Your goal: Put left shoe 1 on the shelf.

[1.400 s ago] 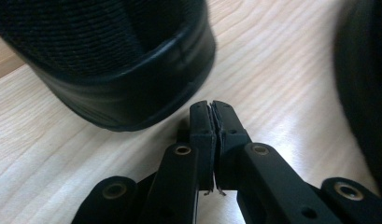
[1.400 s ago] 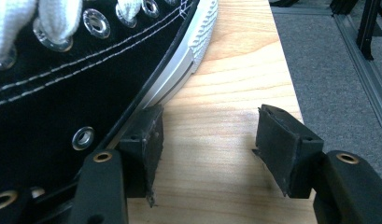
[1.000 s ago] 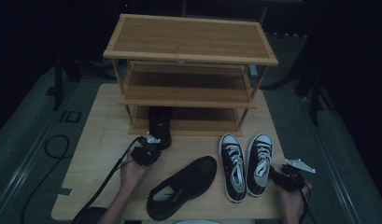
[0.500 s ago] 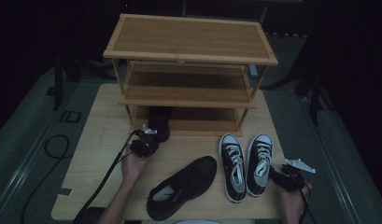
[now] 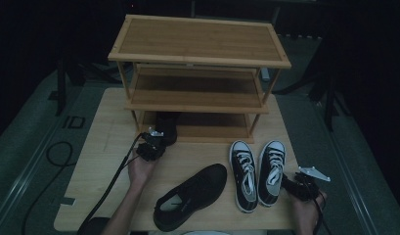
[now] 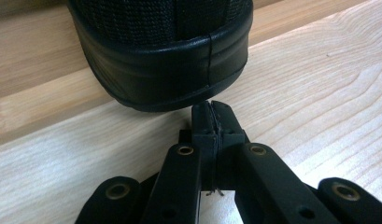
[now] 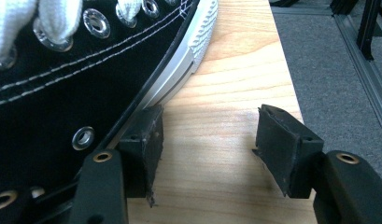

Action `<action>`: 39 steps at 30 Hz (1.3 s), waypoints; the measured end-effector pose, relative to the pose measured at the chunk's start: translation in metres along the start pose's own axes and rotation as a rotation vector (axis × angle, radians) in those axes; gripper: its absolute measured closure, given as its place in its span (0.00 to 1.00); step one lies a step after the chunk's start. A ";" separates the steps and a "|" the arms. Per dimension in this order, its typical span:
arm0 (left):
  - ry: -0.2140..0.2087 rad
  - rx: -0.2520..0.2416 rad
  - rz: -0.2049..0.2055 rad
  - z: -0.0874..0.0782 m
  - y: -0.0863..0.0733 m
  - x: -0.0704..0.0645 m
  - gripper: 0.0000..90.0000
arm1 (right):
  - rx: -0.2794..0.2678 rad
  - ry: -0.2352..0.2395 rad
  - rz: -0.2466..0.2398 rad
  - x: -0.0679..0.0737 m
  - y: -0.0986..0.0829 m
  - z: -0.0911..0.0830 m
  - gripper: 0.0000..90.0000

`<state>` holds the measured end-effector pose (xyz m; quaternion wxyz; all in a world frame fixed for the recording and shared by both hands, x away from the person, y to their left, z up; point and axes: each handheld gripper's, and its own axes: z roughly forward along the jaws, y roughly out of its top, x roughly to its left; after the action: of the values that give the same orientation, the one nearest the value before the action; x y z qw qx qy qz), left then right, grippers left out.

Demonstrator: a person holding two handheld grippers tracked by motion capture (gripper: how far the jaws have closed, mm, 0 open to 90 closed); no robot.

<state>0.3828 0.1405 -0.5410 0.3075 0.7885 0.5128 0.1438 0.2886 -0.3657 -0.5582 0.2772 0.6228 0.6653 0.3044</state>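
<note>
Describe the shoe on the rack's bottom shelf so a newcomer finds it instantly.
Start at the three-tier bamboo shoe rack at the table's far side, then drop to its lowest shelf, left end. The black shoe there is the one on the rack; the other black shoe and the sneaker pair sit on the tabletop.

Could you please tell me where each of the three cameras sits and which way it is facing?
High view: above the person's side, looking forward and down at the table, shoe rack, both forearms and grippers.
Left gripper view: rides the left gripper, jaws closed, facing the black shoe's heel.
Right gripper view: rides the right gripper, jaws apart beside the right sneaker.
Shared: the high view shows that black shoe and sneaker too.
</note>
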 end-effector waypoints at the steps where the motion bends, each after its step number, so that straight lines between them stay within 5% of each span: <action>1: -0.001 0.001 0.005 0.000 0.000 0.000 0.99 | 0.000 0.000 0.000 0.000 0.000 0.000 0.45; 6: -0.003 0.005 0.015 0.002 0.000 -0.001 0.95 | -0.001 0.001 0.000 0.000 0.000 0.000 0.46; 16: -0.060 -0.011 0.103 -0.018 -0.002 -0.013 0.80 | -0.001 0.002 -0.001 0.000 0.000 0.000 0.45; 39: -0.149 -0.051 0.151 -0.055 -0.001 -0.028 0.68 | 0.000 0.002 -0.001 0.000 0.000 0.000 0.45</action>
<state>0.3397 0.1339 -0.4968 0.3530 0.8253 0.4241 0.1205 0.2887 -0.3659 -0.5583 0.2770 0.6220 0.6659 0.3049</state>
